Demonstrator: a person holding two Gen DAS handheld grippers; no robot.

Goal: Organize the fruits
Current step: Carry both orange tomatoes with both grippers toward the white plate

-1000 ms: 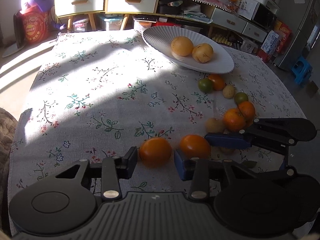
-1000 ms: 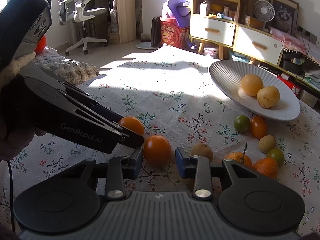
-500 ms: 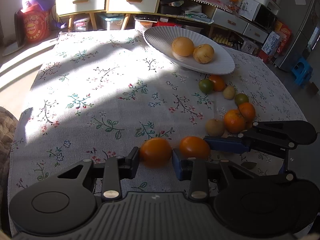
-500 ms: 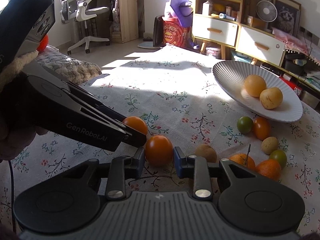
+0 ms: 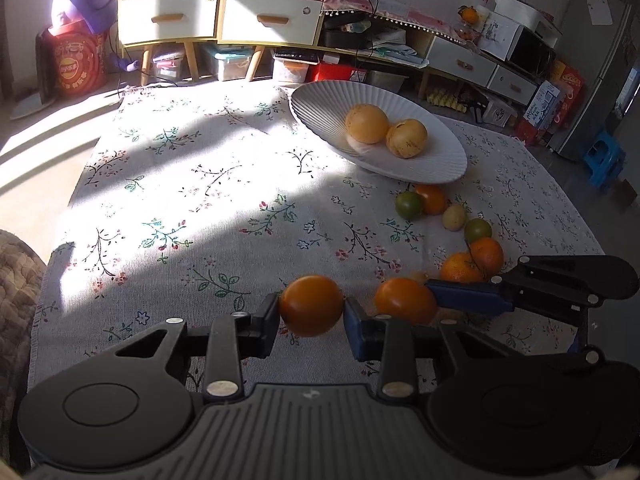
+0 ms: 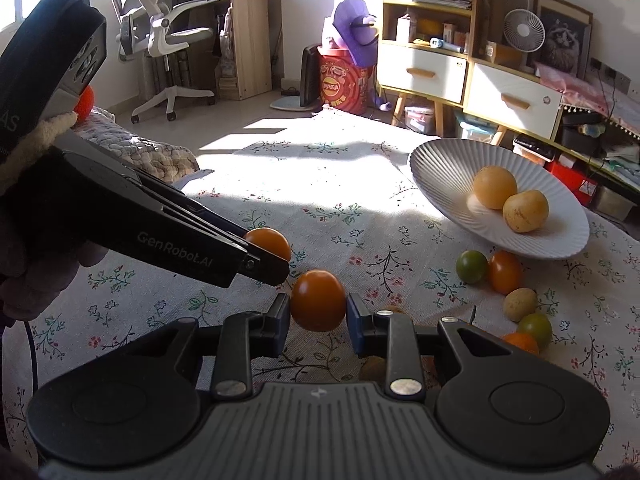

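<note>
Both grippers clamped, one orange fruit apiece, over the floral tablecloth [image 5: 208, 184].

On the left, the left gripper [image 5: 311, 312] has just finished closing and its pads pinch an orange fruit [image 5: 311, 305] above the cloth. Just beside it, the right gripper [image 6: 318, 314] grips a second orange fruit [image 6: 318, 300], jaws tight on either side; seen from the left wrist, that fruit [image 5: 405, 300] sits against the blue finger pad. Further right, loose fruit lies on the cloth: two green ones [image 5: 409, 205], oranges [image 5: 460, 267] and a pale one [image 5: 454, 217]. Beyond them, the white ribbed plate [image 5: 320, 110] carries two yellow fruits [image 5: 367, 123], touching each other.
</note>
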